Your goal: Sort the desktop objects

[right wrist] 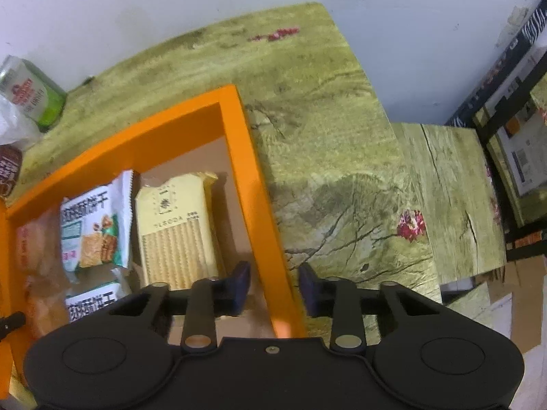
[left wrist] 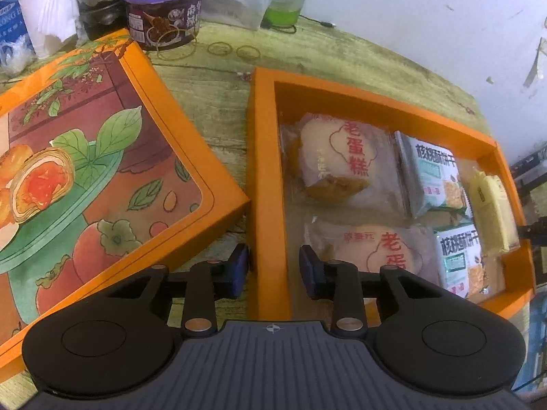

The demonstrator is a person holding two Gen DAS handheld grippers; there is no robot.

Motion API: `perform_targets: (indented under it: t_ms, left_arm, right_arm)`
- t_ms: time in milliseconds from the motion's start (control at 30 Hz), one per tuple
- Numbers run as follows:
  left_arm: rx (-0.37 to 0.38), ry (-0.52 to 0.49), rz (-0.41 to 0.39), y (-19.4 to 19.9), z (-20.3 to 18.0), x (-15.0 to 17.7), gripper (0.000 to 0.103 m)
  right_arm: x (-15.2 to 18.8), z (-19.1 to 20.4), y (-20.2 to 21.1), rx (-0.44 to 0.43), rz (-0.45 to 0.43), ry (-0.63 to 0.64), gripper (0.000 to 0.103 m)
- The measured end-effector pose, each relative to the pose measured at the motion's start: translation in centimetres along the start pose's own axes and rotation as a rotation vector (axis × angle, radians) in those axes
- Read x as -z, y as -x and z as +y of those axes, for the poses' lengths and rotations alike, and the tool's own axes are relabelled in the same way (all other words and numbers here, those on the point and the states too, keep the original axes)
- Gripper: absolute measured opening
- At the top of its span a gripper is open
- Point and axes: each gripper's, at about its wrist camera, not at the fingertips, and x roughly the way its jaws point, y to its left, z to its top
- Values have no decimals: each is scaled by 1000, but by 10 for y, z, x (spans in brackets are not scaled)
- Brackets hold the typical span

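Left gripper is clamping the orange tray's left wall; right gripper is clamping its right wall. Snack packets are lying inside, tray resting on a green wood-grain tablecloth, illustrated lid beside, white wall behind.

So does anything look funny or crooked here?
Yes. The lid lies off the box, crooked beside it. Both grippers, left and right, pinch the box's walls.
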Motion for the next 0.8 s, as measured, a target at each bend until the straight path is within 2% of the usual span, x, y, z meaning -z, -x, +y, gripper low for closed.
perform_targets:
  t_ms: [200, 367, 800]
  left_arm:
    - [-10, -3, 10, -5, 1, -3, 30]
    - [-27, -20, 15, -7, -2, -5, 30]
    - [-15, -49, 15, -17, -17, -16, 30]
  right_arm:
    - [1, -2, -11, 3, 43, -7, 22]
    - [2, -4, -12, -6, 45, -7, 22]
    - [9, -23, -7, 4, 45, -53, 22]
